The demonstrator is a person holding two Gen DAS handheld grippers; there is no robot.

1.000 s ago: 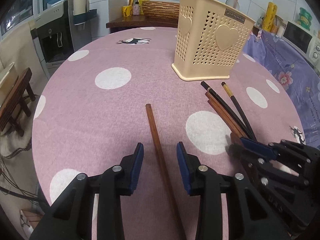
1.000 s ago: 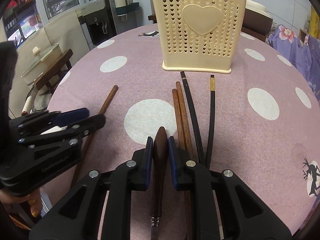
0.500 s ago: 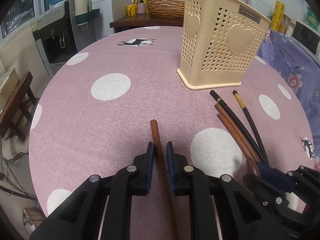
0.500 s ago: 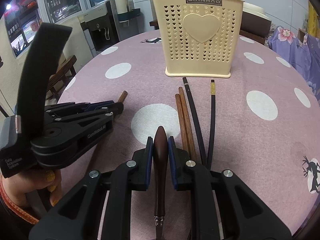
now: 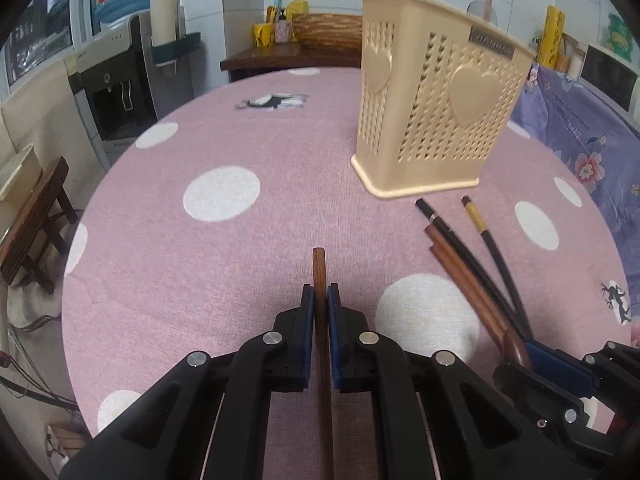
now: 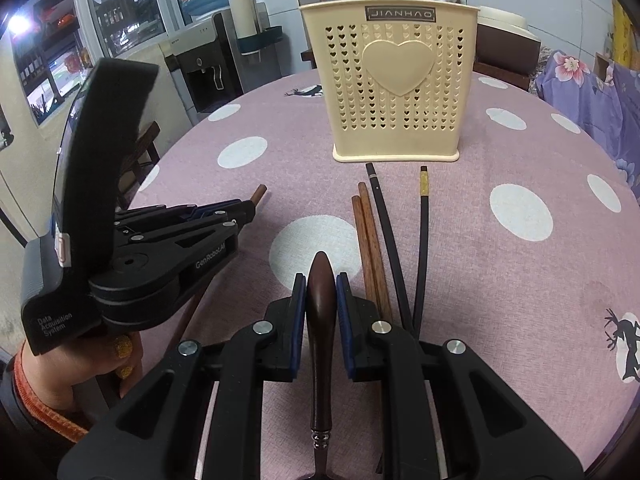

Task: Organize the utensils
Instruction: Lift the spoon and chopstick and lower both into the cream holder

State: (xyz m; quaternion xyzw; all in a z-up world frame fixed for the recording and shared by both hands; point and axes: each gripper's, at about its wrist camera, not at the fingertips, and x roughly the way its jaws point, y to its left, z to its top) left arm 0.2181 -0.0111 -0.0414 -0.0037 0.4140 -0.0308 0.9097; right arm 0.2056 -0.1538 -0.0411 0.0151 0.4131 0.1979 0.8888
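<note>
Both fisheye views are evenly lit by soft indoor light, with dark rounded corners and lines bending toward the edges. A bright glare spot shines far left of the right hand-held gripper. The cream basket ahead of the left hand-held gripper looks slightly motion-blurred.

So on my end there's a cream plastic holder with heart cutouts standing upright at the far side of the pink polka-dot desk. Right in front of it lie two brown wooden chopsticks side by side, plus two black ones. A single brown chopstick sits off to the left, and I've got a dark wooden-handled utensil near me.
</note>
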